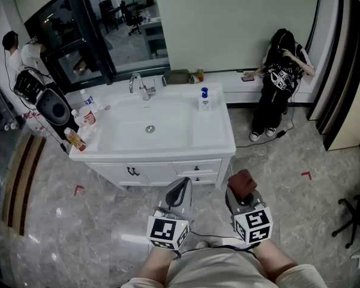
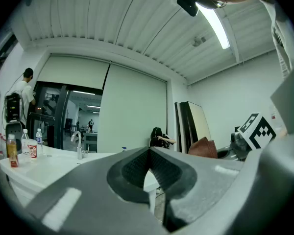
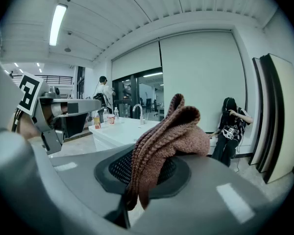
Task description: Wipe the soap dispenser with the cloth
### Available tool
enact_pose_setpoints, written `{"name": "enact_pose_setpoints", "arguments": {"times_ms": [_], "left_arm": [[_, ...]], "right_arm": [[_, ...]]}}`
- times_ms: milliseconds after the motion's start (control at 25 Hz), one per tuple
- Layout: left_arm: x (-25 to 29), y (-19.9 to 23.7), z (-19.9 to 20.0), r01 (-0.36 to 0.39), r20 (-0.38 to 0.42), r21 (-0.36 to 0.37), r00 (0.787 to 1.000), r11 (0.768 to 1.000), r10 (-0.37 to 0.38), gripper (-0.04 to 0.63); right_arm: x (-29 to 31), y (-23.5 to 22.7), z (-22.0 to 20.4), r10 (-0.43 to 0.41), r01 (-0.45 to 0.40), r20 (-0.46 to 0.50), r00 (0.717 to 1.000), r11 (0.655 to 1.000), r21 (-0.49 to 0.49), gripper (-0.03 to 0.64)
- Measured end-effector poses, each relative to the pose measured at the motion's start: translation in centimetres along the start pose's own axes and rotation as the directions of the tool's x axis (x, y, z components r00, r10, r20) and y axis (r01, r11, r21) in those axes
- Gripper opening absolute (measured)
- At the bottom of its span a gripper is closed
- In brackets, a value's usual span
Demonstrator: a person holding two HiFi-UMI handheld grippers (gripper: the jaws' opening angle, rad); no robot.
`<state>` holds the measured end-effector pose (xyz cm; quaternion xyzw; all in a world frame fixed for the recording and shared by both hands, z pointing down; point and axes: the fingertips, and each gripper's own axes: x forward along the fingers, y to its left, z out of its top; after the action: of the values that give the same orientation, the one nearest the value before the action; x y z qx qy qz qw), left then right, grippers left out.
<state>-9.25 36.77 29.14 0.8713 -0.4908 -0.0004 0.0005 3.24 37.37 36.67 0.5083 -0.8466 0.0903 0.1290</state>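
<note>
1 cloth (image 3: 172,131) pinched in right gripper (image 3: 146,173); soap dispenser (image 1: 204,99) well apart, ahead.

Two claws (image 1: 181,185) (image 1: 237,195), one cloth (image 1: 243,182), one soap dispenser (image 1: 204,99), one faucet (image 1: 140,86).

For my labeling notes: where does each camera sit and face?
Head view: head-mounted, looks down at the sink vanity; left gripper, right gripper, forearms show.
Left gripper view: on that gripper, faces the vanity over shut, empty jaws.
Right gripper view: likewise, jaws shut on the cloth.
All three share the faucet.
</note>
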Motion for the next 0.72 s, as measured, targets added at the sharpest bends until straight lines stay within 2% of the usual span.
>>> {"name": "enact_pose_setpoints", "arguments": {"times_ms": [720], "left_arm": [[-0.5,1.6,-1.1,0.013,-0.013,-0.021,1.000,1.000,-0.013,0.000]], "right_arm": [[1.0,0.3,-0.9,-0.035,0.035,-0.014,0.999,0.998,0.046,0.077]]}}
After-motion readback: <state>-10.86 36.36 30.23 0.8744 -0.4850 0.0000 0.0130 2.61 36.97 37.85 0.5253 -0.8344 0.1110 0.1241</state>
